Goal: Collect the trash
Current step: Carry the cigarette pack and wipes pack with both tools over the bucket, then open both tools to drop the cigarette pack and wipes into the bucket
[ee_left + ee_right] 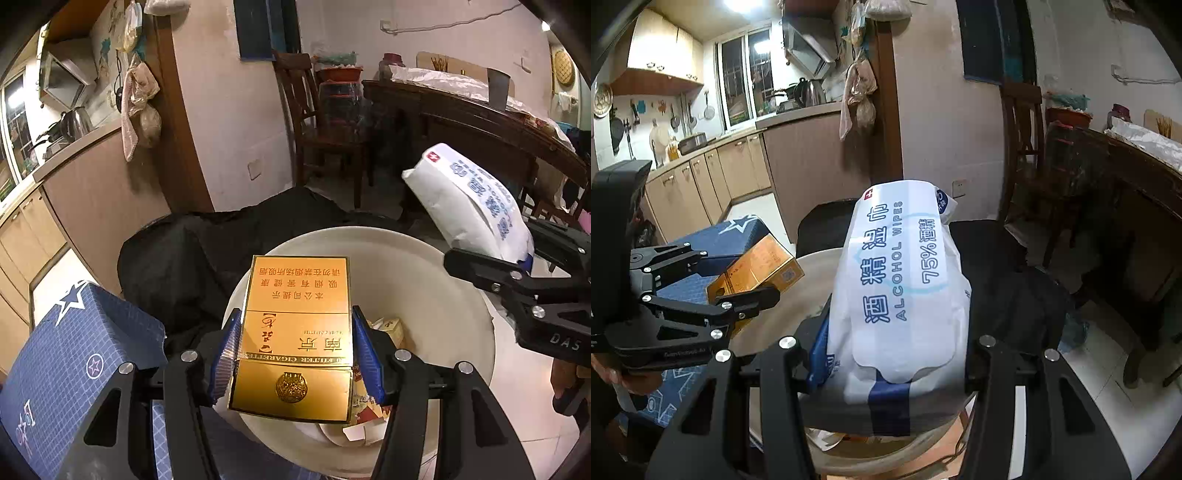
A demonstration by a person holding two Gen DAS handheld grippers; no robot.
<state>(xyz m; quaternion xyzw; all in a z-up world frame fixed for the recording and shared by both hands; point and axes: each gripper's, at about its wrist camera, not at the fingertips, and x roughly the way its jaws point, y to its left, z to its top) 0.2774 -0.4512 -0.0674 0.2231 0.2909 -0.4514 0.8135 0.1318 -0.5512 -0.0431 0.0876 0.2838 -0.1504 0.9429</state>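
Gold carton, darker gold lettering, round embossed seal near bottom edge. White wipes pack, blue lettering, navy band at base, small red square with white cross at top corner. Cream-white bin. Navy box, fine white grid, white stars. Black fingers, blue pads. Black bag.

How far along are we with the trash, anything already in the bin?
Done: some paper scraps already lie in the white bin. In hand: the left gripper holds a gold cigarette box over the bin, and the right gripper holds a pack of wipes above it. Left: dropping both in.
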